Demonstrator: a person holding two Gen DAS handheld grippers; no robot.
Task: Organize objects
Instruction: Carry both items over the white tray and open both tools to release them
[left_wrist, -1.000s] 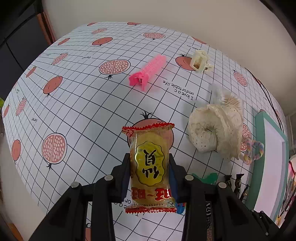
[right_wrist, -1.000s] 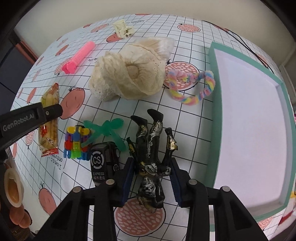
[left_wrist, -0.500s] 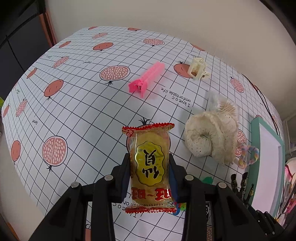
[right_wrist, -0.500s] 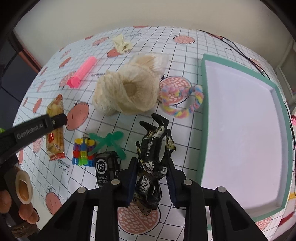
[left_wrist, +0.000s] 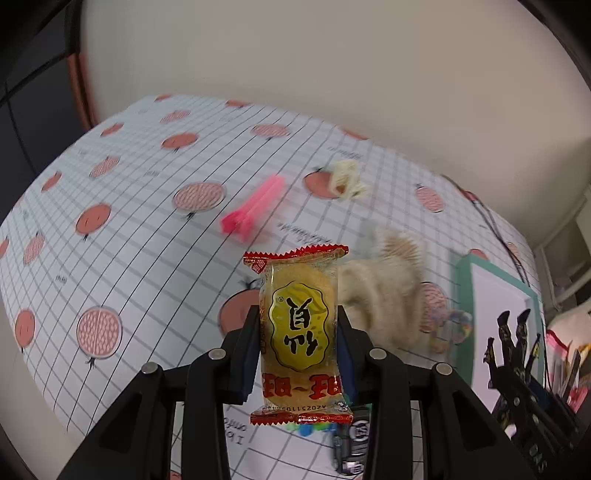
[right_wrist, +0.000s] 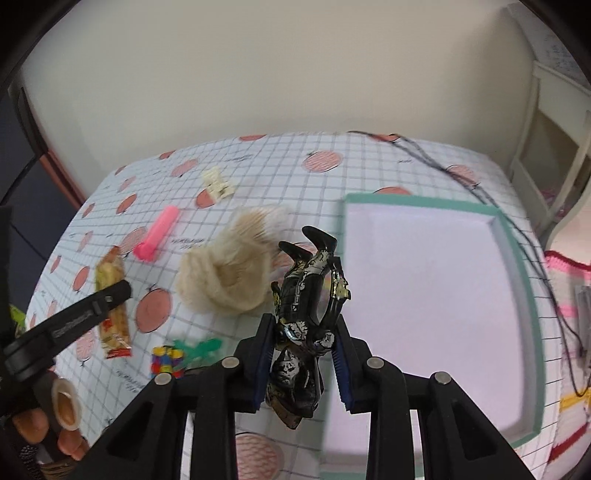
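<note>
My left gripper (left_wrist: 298, 332) is shut on a yellow snack packet (left_wrist: 300, 325) with red crimped ends, held upright above the table. In the right wrist view the same packet (right_wrist: 112, 295) hangs at the left. My right gripper (right_wrist: 304, 332) is shut on a black and gold figure (right_wrist: 308, 291), lifted off the cloth, its legs pointing up beside the left rim of the green-rimmed white tray (right_wrist: 417, 205). The figure (left_wrist: 513, 339) also shows at the right of the left wrist view, in front of the tray (left_wrist: 461, 291).
On the pomegranate-print cloth lie a cream fabric hat (right_wrist: 225, 280), a pink clip (right_wrist: 157, 236), a cream hair claw (right_wrist: 218, 184), a green bow (right_wrist: 199, 347), a colourful block toy (right_wrist: 166, 363) and a rainbow scrunchie (left_wrist: 450, 328). A black cable (right_wrist: 480, 192) runs behind the tray.
Both grippers have risen well above the table with their objects. The right gripper has carried the figure up and rightwards, towards the tray.
</note>
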